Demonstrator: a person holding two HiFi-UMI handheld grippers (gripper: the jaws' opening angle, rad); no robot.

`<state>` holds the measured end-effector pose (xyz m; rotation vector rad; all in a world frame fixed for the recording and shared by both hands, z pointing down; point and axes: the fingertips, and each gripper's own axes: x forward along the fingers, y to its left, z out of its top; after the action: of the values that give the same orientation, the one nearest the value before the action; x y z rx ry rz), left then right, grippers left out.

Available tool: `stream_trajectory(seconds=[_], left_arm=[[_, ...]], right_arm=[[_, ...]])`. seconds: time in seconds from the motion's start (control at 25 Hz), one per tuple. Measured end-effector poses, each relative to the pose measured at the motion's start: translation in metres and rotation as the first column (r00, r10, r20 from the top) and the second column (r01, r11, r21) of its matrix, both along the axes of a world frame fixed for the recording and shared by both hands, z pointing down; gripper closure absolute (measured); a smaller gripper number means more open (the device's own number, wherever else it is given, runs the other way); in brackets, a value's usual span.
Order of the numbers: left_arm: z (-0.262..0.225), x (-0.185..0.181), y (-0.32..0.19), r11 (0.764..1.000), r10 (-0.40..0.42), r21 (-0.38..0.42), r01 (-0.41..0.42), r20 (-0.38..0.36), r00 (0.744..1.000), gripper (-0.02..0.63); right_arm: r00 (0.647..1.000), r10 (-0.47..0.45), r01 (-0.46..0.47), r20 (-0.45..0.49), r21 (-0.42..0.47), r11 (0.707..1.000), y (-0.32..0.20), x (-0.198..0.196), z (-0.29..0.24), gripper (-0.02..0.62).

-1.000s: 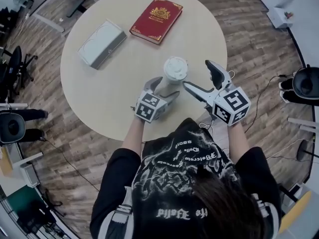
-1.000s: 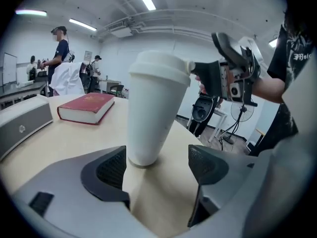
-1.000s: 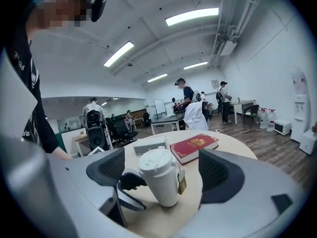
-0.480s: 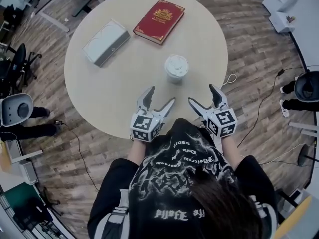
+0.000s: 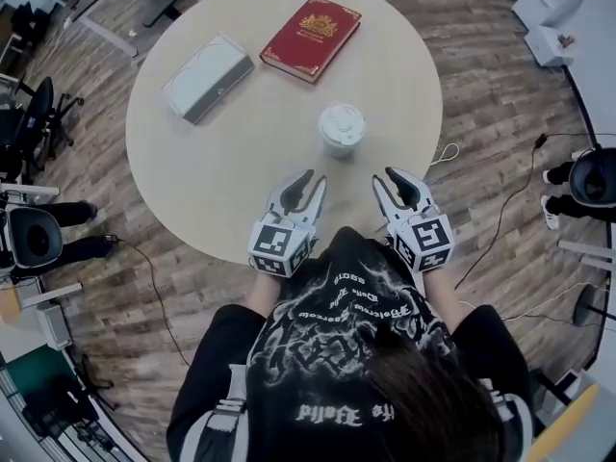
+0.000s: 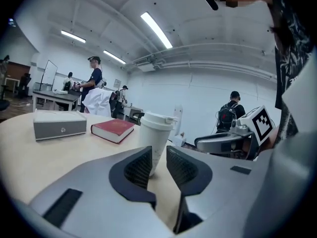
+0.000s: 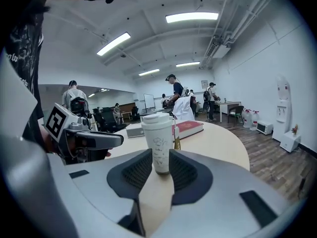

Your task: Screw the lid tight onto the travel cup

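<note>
Now the tall white plastic travel cup [image 7: 158, 150], white lid [image 7: 156, 119] on, stands upright, straight ahead of both claws. My left gripper [image 5: 314, 178] and right gripper [image 5: 385, 175] are closing on nothing, jaws narrow, about equally near the cup.

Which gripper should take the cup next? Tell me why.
Right, marginally: the right gripper points straight at the travel cup, its closing jaws empty; the left gripper, also closing empty, aims slightly off.

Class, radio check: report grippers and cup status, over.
Left gripper, right gripper: jaws closing, empty. White plastic travel cup upright, lid on, untouched. Nothing blocking.
</note>
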<state>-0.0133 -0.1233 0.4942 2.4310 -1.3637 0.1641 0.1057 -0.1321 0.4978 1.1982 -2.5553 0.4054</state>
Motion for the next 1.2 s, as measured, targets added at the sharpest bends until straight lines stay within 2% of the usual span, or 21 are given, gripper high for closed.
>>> stream_trajectory(seconds=[0.08,0.16,0.24,0.32,0.6,1.2], left_arm=[[0.000,0.000,0.000,1.000,0.001,-0.006,-0.001,-0.009,1.000,0.559],[-0.001,0.004,0.003,0.999,0.025,-0.021,-0.026,-0.025,0.999,0.579],[-0.006,0.008,0.006,0.999,0.042,-0.029,-0.044,-0.063,0.997,0.584],[-0.008,0.007,0.006,0.999,0.041,-0.025,-0.044,-0.088,0.995,0.584],[-0.006,0.005,0.005,0.999,0.028,-0.021,-0.029,-0.038,0.999,0.584],[0.004,0.008,0.003,0.999,0.015,-0.040,-0.015,0.002,1.000,0.584]], right_arm=[[1.000,-0.012,0.012,0.002,-0.003,1.000,0.000,-0.004,0.001,0.517],[0.998,-0.038,0.040,0.044,-0.044,0.998,0.003,-0.008,0.004,0.587],[0.995,-0.056,0.063,0.087,-0.082,0.995,0.005,-0.011,0.006,0.588],[0.995,-0.060,0.067,0.077,-0.082,0.994,0.004,-0.011,0.007,0.588],[0.996,-0.091,0.091,0.006,-0.043,0.995,0.003,-0.012,0.005,0.589],[0.990,-0.141,0.140,-0.026,-0.021,0.990,0.000,-0.016,0.006,0.591]])
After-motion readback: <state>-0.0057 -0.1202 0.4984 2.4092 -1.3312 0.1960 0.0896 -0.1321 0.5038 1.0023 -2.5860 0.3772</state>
